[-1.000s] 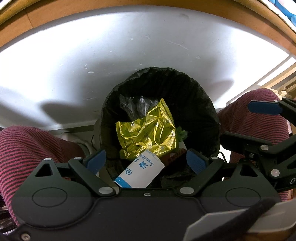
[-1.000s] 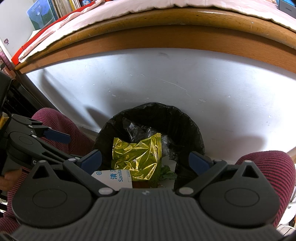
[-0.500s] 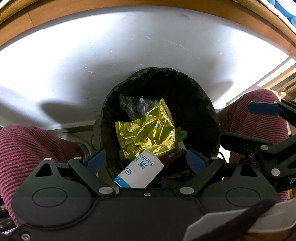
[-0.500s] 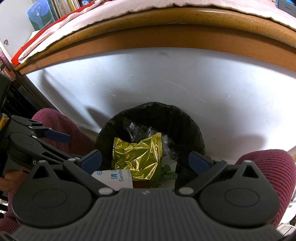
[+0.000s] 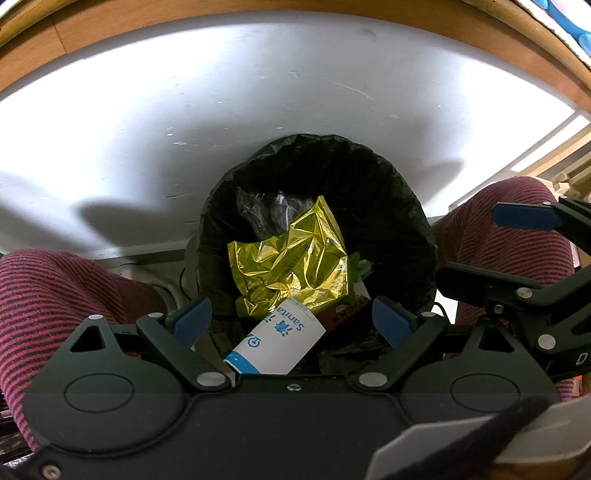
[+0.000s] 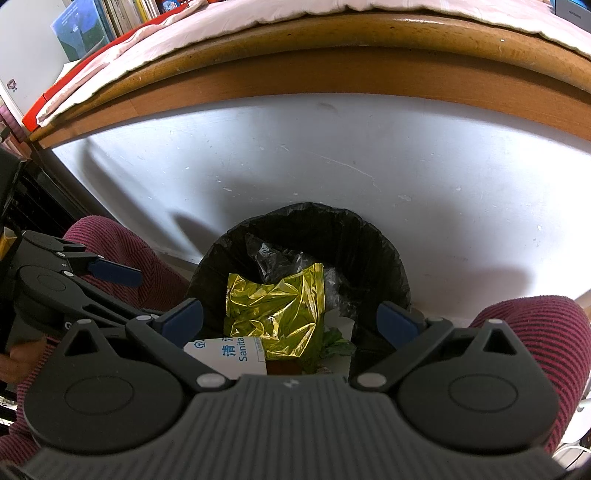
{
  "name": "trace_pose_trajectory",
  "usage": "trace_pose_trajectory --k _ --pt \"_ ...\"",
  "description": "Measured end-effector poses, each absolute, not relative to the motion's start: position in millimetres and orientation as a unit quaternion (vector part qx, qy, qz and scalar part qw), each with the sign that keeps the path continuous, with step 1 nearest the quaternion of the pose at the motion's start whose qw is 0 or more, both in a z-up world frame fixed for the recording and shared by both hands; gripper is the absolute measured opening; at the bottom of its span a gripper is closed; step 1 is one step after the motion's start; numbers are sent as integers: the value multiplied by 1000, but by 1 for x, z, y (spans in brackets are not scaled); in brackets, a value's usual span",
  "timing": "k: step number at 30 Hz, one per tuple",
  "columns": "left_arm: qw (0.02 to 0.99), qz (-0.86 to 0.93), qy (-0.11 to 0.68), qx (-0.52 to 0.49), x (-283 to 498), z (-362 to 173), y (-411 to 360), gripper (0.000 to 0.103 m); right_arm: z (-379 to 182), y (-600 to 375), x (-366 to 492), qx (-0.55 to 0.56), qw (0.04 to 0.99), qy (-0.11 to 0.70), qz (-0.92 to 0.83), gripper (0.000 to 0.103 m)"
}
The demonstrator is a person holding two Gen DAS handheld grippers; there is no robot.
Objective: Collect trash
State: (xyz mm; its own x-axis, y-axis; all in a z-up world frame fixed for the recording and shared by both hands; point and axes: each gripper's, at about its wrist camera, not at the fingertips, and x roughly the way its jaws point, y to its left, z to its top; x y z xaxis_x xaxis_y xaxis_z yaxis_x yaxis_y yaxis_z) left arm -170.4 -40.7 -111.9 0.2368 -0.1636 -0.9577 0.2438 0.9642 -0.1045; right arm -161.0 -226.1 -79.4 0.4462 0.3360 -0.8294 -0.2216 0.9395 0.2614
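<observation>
A bin lined with a black bag [image 5: 402,206] [image 6: 384,243] stands on the floor under the desk. Inside lie a crumpled gold foil wrapper [image 5: 295,262] [image 6: 280,310], a white wipes pack with blue print [image 5: 277,339] [image 6: 229,354], clear plastic film [image 5: 269,206] and some green scraps [image 6: 332,343]. My left gripper [image 5: 293,323] hangs open above the bin's near rim with nothing between its fingers. Beside it, my right gripper [image 6: 290,319] is likewise open and empty above the bin; it also shows at the right edge of the left wrist view [image 5: 517,240].
The white underside panel of a wooden desk [image 6: 332,155] rises behind the bin. A person's knees in maroon striped trousers [image 5: 59,288] [image 6: 535,332] flank the bin on both sides. Books and a cloth [image 6: 110,33] lie on the desk top.
</observation>
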Motion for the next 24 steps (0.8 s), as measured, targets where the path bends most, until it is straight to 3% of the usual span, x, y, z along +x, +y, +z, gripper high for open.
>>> trace_pose_trajectory --k 24 --pt "791 -135 596 26 -173 -108 -39 93 -77 -227 -162 61 850 497 164 103"
